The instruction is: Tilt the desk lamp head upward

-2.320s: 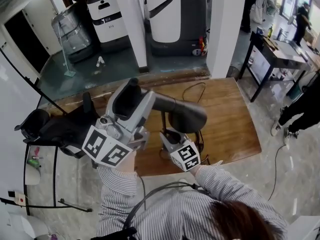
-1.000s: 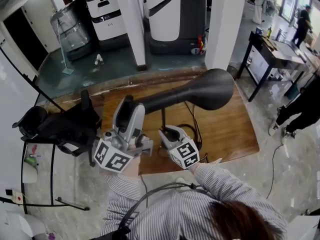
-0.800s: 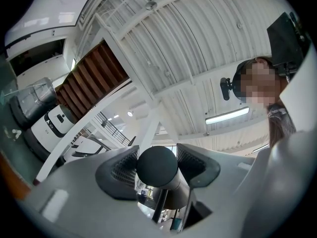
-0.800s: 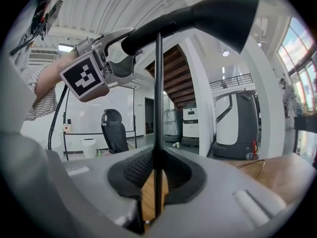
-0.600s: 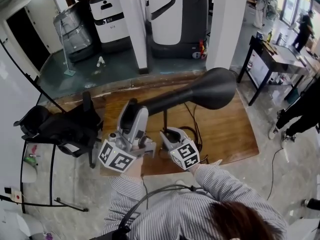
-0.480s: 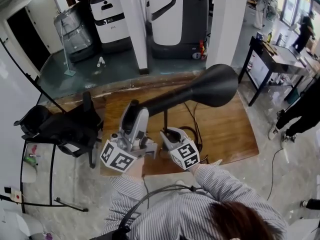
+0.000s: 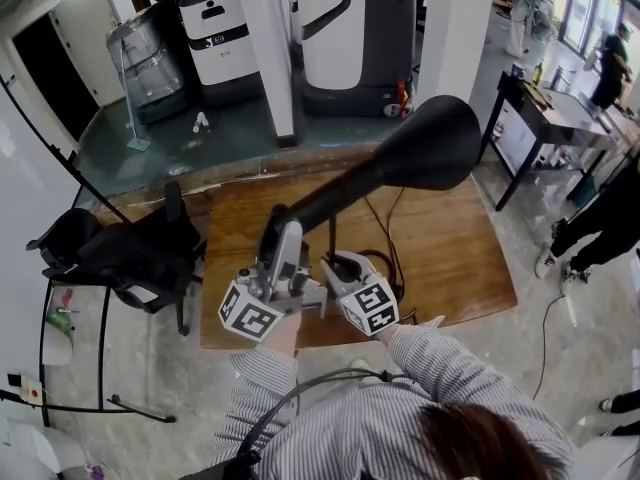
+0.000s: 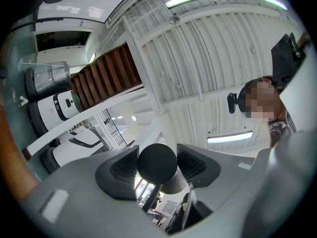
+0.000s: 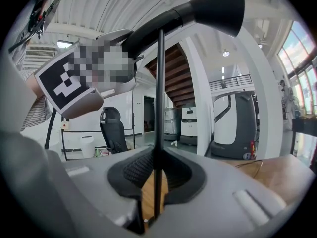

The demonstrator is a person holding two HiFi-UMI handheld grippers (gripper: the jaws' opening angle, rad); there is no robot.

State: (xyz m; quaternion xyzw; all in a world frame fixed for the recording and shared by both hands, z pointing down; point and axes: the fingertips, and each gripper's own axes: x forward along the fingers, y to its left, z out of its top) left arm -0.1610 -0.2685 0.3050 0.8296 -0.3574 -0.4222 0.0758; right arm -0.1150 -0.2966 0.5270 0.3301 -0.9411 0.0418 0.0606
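The desk lamp head [image 7: 415, 153], a matte black cone, stands tilted above the wooden bench [image 7: 450, 258], its wide flared mouth raised toward the far right and its narrow rear end down at the near left. The left gripper [image 7: 283, 236] reaches up to that narrow rear end. In the left gripper view the round black butt of the head [image 8: 157, 162] sits squarely between the two ribbed fingers [image 8: 119, 167], touching the pad on either side, so the fingers are clenched on it. Just beside it to the right, the right gripper [image 7: 337, 265] is at the thin black lamp pole [image 7: 331, 236], which rises upright from the bench to meet the head from below. In the right gripper view the pole [image 9: 159, 93] runs straight up through the narrow slot between the dark fingers [image 9: 136, 170], which are closed tight against it. In that same view the head [image 9: 208, 6] slants across the top, with its flared end at the upper right and the left gripper's marker cube [image 9: 67, 86] at the upper left. A black office chair [image 7: 130, 253] stands off the bench's left end. White pillars [image 7: 265, 48] rise beyond the far edge, and a person's striped sleeve [image 7: 440, 353] fills the foreground of the head view.
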